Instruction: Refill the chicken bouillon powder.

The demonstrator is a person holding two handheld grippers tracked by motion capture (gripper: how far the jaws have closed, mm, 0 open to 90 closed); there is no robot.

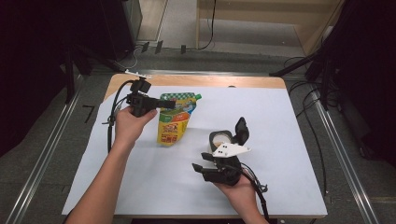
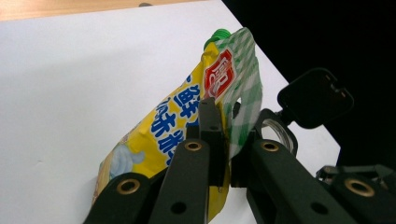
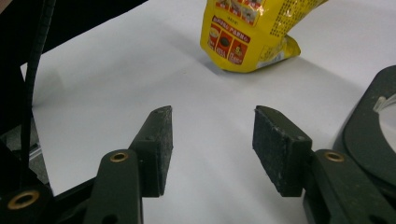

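White sheet (image 1: 140,177): left tongs (image 2: 223,148) pinch pouch (image 2: 163,135) top; right tongs (image 3: 212,140) open, empty.

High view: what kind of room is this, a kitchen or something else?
Probably a lab or recording studio, not a kitchen. A white sheet covers the table, cables trail over the bare floor, dark stands flank it, and handheld grippers work a yellow pouch.

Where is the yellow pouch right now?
In the high view the yellow pouch is left of centre on the white sheet, its green-checked top pinched by the left gripper.
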